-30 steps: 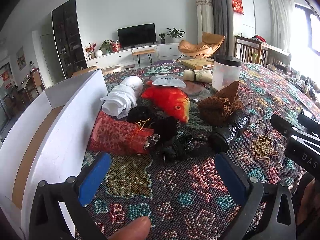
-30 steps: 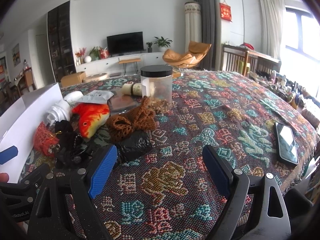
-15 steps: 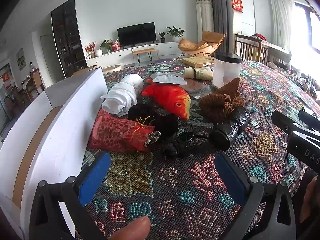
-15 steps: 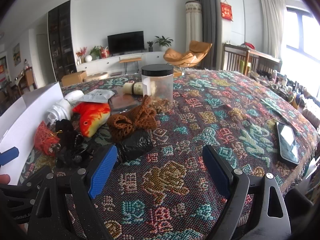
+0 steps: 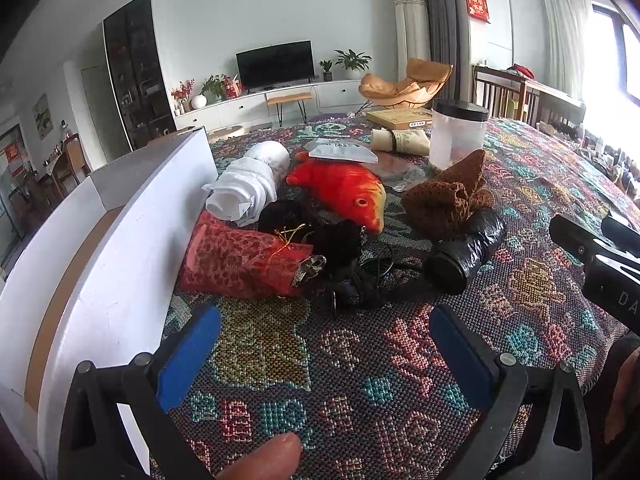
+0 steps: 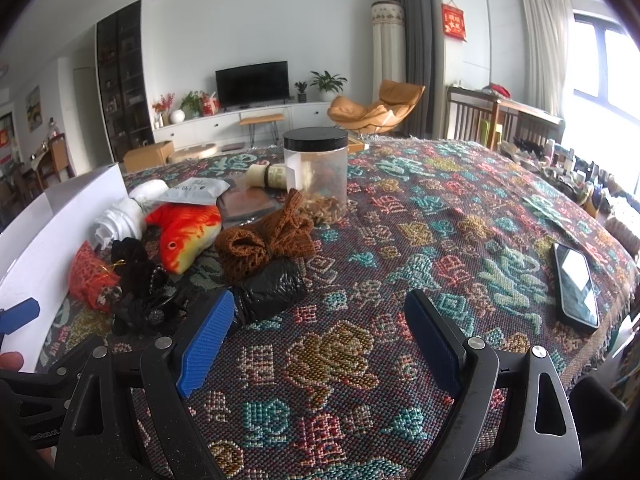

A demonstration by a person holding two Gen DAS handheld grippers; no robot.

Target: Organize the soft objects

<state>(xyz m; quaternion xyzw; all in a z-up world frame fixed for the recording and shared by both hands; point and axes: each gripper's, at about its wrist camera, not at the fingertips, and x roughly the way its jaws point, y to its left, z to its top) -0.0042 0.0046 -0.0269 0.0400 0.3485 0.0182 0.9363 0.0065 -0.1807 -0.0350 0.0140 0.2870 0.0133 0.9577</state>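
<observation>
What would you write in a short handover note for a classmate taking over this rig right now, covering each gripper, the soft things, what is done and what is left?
Left gripper: open, empty, above the tablecloth in front of the pile.
Right gripper: open, empty, its left finger beside the black plastic roll.
Soft things all lie on the table beside the white box: red mesh pouch, white towel roll, fish plush, brown knit, black fabric tangle.
Done: nothing visibly packed; the box's inside is mostly hidden.
Left: move each soft item, probably into the box.
</observation>
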